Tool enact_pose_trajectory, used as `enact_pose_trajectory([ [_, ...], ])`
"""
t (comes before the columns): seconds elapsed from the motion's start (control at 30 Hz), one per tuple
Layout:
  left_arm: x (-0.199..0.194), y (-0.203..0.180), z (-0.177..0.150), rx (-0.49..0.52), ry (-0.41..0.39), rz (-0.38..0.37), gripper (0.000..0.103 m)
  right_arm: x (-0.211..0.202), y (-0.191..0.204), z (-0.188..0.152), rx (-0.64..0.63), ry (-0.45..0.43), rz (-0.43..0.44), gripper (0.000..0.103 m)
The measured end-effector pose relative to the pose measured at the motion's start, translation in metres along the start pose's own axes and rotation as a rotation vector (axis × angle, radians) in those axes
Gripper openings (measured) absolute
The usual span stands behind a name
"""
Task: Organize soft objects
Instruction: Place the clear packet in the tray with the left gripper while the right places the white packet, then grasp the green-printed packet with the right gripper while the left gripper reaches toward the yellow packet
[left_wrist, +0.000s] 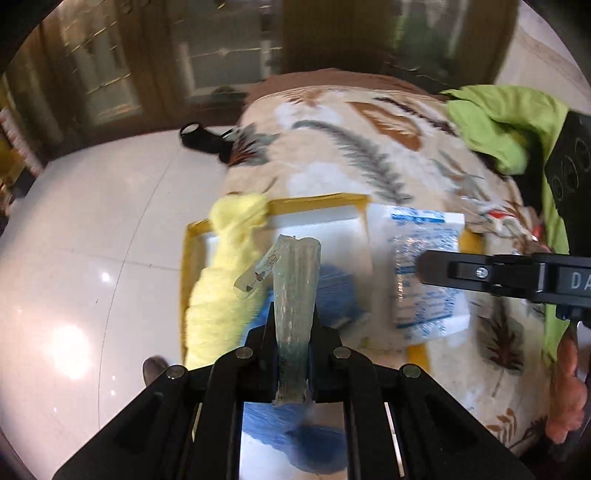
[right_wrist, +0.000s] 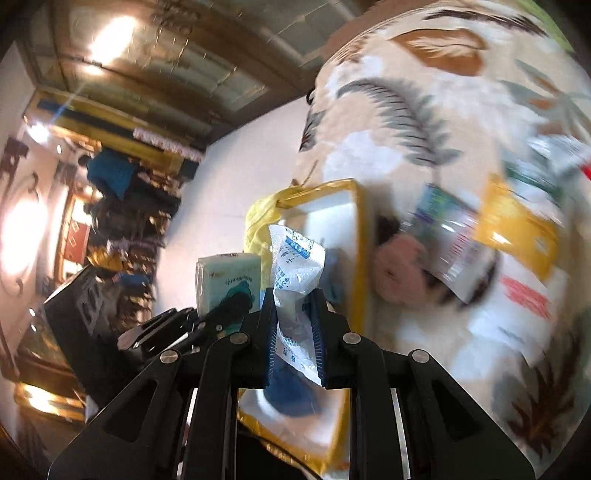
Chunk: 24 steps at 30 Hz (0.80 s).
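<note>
While the left gripper (left_wrist: 293, 325) clenches a pale green tissue pack (left_wrist: 295, 295), the right gripper (right_wrist: 293, 325) grips a blurred, seemingly plastic blue-printed white packet (right_wrist: 295, 258).

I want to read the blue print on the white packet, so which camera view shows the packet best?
The left wrist view: the white packet shows its whole printed face, held by the right hand-held gripper. The right wrist view shows the packet only crumpled and edge-on between the fingers.
</note>
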<state>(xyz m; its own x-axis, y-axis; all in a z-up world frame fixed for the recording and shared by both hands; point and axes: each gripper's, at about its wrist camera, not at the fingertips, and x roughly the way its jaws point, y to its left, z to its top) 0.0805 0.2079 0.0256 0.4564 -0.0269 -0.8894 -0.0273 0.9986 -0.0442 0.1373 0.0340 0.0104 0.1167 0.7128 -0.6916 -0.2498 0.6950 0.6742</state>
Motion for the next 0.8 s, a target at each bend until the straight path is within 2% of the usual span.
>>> enact_pose_trajectory([
  [0.17,0.023,0.005,-0.006,-0.044,0.031,-0.025,0.010,0.044,0.014,0.013,-0.097,0.028,-0.132,0.017],
  [0.33,0.031,0.007,-0.012,-0.066,0.024,-0.010,0.014,0.066,0.010,0.016,-0.141,0.050,-0.182,0.021],
  [0.4,0.029,0.008,-0.014,-0.064,0.017,0.004,0.027,0.067,0.009,0.018,-0.155,0.036,-0.203,0.029],
  [0.43,0.029,0.008,-0.015,-0.070,0.019,0.019,0.043,0.065,0.008,0.018,-0.166,0.022,-0.222,0.038],
  [0.47,0.027,0.010,-0.015,-0.079,0.013,0.029,0.054,0.061,0.008,0.016,-0.176,0.005,-0.238,0.040],
  [0.6,0.011,0.013,-0.013,-0.115,-0.044,0.056,0.058,0.044,0.010,0.017,-0.179,-0.045,-0.231,0.040],
  [0.8,-0.015,-0.001,-0.013,-0.082,-0.130,0.110,0.060,0.017,0.008,0.007,-0.157,-0.055,-0.170,0.040],
])
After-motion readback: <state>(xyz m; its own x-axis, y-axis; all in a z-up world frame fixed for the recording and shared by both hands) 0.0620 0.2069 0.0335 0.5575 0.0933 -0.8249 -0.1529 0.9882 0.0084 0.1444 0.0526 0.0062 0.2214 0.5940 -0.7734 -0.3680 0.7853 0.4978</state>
